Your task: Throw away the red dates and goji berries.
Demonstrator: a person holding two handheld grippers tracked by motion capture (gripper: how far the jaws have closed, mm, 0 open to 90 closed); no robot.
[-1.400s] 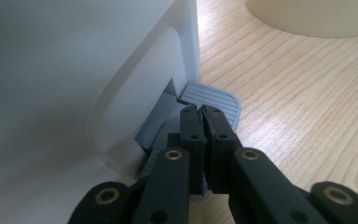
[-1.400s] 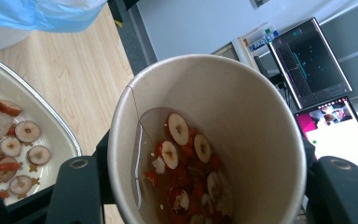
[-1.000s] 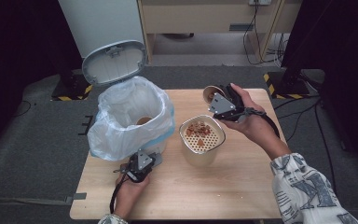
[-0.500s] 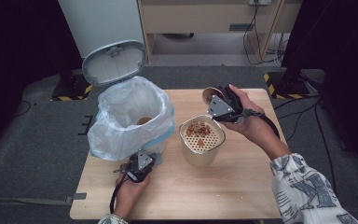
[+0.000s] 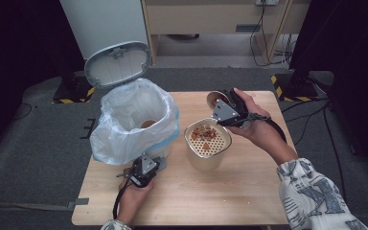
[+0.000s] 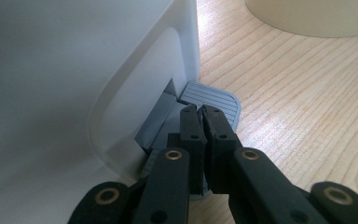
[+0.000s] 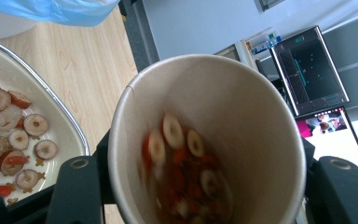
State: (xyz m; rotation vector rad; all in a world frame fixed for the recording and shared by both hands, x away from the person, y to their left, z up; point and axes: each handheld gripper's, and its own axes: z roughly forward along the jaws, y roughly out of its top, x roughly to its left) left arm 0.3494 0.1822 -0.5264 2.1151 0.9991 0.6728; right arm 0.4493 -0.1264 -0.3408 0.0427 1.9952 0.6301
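A white pedal bin [image 5: 124, 143] lined with a clear plastic bag [image 5: 134, 120] stands at the table's left, its lid [image 5: 117, 64] swung up. My left gripper [image 5: 154, 164] is shut with nothing between its jaws. In the left gripper view its tips [image 6: 201, 114] rest on the grey pedal [image 6: 219, 100] at the bin's foot. My right gripper [image 5: 227, 109] is shut on a paper cup [image 5: 215, 98], tilted beside a beige container [image 5: 206, 158] with a perforated strainer [image 5: 211, 143]. Dried fruit slices lie in the cup [image 7: 186, 154] and on the strainer [image 7: 14, 135].
The wooden table [image 5: 249, 191] has bare room at the front and right. A tall white cabinet [image 5: 105, 24] stands behind the bin, beyond the table. Cables and black stand legs with yellow-striped feet [image 5: 287, 88] are on the floor at the far right.
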